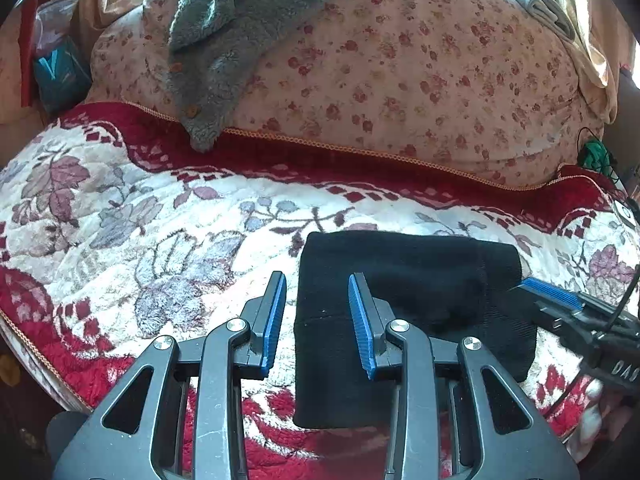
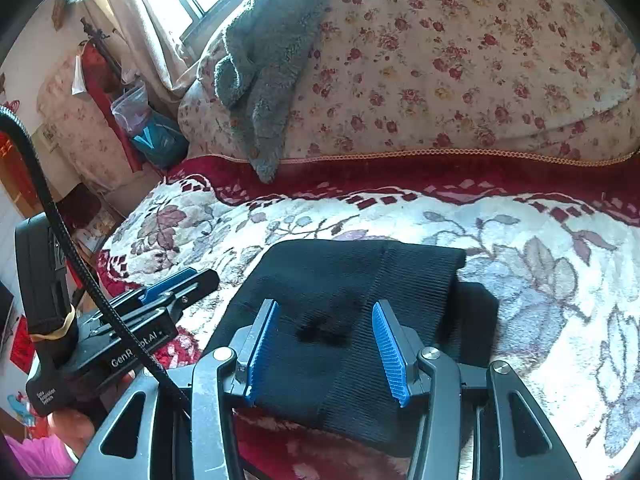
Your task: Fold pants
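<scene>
The black pants (image 1: 408, 304) lie folded into a compact rectangle on the red and white floral blanket (image 1: 140, 232). My left gripper (image 1: 317, 286) is open and empty, just above the left edge of the folded pants. My right gripper (image 2: 325, 311) is open and empty, over the middle of the pants (image 2: 340, 308). The right gripper also shows at the right edge of the left wrist view (image 1: 552, 296), beside the ribbed end of the pants. The left gripper shows at the left of the right wrist view (image 2: 176, 284).
A large floral quilt roll (image 1: 400, 80) lies along the back of the bed with a grey fleece garment (image 1: 216, 52) draped over it. Bags and clutter (image 1: 56, 64) stand at the far left. The bed's front edge is near my grippers.
</scene>
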The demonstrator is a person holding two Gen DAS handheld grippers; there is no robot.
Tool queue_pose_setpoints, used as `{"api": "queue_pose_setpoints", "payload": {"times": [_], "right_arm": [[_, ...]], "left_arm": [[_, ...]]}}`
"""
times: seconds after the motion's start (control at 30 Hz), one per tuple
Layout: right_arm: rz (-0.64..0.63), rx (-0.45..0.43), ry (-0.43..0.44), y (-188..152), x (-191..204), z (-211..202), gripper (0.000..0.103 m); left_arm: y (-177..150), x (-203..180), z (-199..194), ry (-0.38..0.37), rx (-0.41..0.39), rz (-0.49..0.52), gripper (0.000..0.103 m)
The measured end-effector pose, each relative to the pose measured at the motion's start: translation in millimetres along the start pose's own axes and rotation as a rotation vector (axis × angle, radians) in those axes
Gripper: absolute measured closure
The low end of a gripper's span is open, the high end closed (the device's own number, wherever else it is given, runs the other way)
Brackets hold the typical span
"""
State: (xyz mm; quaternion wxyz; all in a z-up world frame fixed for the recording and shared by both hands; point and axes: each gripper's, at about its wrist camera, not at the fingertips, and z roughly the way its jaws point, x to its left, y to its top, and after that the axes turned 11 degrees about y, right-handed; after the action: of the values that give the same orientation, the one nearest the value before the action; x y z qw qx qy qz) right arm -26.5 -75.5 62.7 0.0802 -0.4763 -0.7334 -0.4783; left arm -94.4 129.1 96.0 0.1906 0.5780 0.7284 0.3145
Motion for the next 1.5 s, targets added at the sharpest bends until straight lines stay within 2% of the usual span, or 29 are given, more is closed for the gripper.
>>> {"api": "queue_pose_setpoints", "payload": {"times": [0.1, 0.13, 0.2, 0.3, 0.4, 0.47, 0.5, 0.53, 0.67, 0.77, 0.87, 0.97, 1.03, 1.13, 1.27, 1.5], "right_arm": [[0.035, -0.023, -0.009, -2, -17, -10, 0.043], [0.063, -0.023, -0.015, -3, -27, -14, 0.037], [0.114, -0.018, 0.014, -6, -45, -18, 0.033], [0.203, -0.001, 0.065, -15, -72, -19, 0.024], [0.279, 0.032, 0.078, -27, -97, -12, 0.023], [0.335, 0.013, 0.141, -33, -110, -9, 0.022], [0.351, -0.002, 0.165, -34, -112, -9, 0.021], [0.357, -0.011, 0.193, -33, -114, -7, 0.020], [0.342, 0.010, 0.221, -30, -114, -5, 0.020], [0.365, 0.016, 0.271, -30, -117, 0, 0.018], [0.331, 0.038, 0.277, -32, -111, 12, 0.018], [0.264, 0.034, 0.225, -33, -101, 18, 0.030], [0.266, 0.021, 0.228, -34, -101, 16, 0.039], [0.257, 0.011, 0.249, -31, -97, 10, 0.050], [0.219, -0.011, 0.274, -20, -82, 4, 0.053], [0.147, 0.005, 0.335, 11, -31, 26, 0.054]], "left_arm": [[-2, 5, 9, -0.026, 0.029, -0.009, 0.072], [-3, 8, 12, -0.039, 0.040, -0.014, 0.063], [-5, 15, 20, -0.090, 0.069, -0.040, 0.047], [-9, 22, 33, -0.141, 0.121, -0.072, 0.044], [-13, 26, 43, -0.188, 0.162, -0.092, 0.043], [-14, 29, 49, -0.218, 0.182, -0.106, 0.041], [-15, 31, 53, -0.243, 0.194, -0.121, 0.035], [-16, 32, 57, -0.267, 0.211, -0.134, 0.032], [-18, 36, 64, -0.368, 0.248, -0.167, 0.032], [-21, 25, 71, -0.381, 0.260, -0.134, 0.029], [-25, 16, 76, -0.412, 0.271, -0.138, 0.029], [-26, 10, 78, -0.398, 0.252, -0.125, 0.031], [-25, 8, 71, -0.395, 0.219, -0.101, 0.046], [-21, 12, 62, -0.407, 0.191, -0.094, 0.062], [-12, 26, 49, -0.418, 0.153, -0.103, 0.064], [14, 76, 23, -0.319, 0.046, -0.121, 0.064]]}}
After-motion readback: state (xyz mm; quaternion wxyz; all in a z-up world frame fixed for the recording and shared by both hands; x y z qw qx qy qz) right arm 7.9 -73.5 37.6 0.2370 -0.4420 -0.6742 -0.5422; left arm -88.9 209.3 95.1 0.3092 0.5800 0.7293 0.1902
